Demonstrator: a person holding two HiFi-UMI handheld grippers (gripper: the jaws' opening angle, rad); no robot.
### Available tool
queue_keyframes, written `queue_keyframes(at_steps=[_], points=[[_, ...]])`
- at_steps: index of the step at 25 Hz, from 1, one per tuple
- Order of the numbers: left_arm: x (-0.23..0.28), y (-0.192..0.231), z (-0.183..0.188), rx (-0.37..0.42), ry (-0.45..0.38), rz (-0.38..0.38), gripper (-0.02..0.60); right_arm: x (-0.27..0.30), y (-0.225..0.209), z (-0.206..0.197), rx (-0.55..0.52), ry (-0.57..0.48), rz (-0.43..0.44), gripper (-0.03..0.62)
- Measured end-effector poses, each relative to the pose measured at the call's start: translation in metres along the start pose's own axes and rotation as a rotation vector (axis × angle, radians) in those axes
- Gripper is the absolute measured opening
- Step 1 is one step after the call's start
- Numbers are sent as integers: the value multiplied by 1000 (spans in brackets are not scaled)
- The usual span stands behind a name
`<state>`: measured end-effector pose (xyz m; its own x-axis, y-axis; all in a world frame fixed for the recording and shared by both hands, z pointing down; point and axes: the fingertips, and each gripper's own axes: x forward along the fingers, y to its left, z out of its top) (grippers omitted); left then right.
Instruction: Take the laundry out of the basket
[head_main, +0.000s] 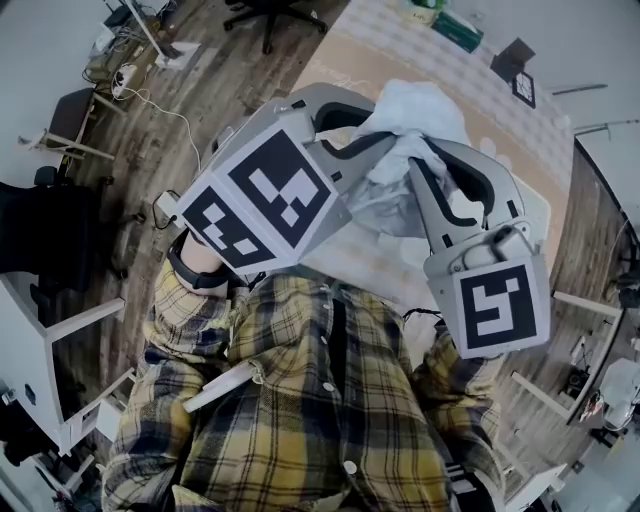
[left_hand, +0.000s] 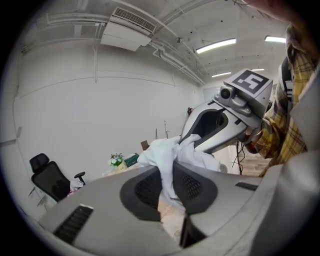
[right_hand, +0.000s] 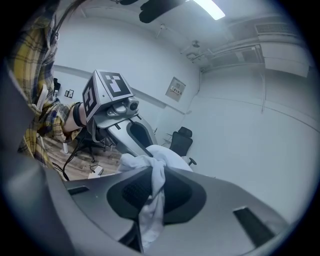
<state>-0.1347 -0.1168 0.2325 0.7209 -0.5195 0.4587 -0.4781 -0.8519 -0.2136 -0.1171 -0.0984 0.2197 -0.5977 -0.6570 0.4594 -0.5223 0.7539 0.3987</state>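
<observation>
A white piece of laundry (head_main: 412, 108) is held up in the air between both grippers, close under the head camera. My left gripper (head_main: 383, 126), the one with the big marker cube, is shut on one bunched part of it. My right gripper (head_main: 426, 156) is shut on a part right beside that. In the left gripper view the cloth (left_hand: 164, 156) is pinched in the left gripper (left_hand: 169, 181), with the right gripper (left_hand: 194, 141) just beyond. In the right gripper view the cloth (right_hand: 150, 167) runs down through the right gripper (right_hand: 153, 192). No basket is in view.
Below the grippers lies a long table (head_main: 360, 55) with a patterned beige top and a green box (head_main: 457, 30) at its far end. An office chair (head_main: 270, 15) stands on the wooden floor to the left, near cables (head_main: 165, 110). My plaid shirt (head_main: 320, 420) fills the bottom of the head view.
</observation>
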Motion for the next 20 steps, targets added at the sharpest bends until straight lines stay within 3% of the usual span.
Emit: queue_keyframes(at_steps=[9, 20], points=[[-29, 33, -46, 14, 37, 0, 77, 53, 32, 16, 66, -7, 38, 78], [-6, 31, -143, -111, 136, -49, 78, 120, 79, -35, 199, 73, 110, 78]])
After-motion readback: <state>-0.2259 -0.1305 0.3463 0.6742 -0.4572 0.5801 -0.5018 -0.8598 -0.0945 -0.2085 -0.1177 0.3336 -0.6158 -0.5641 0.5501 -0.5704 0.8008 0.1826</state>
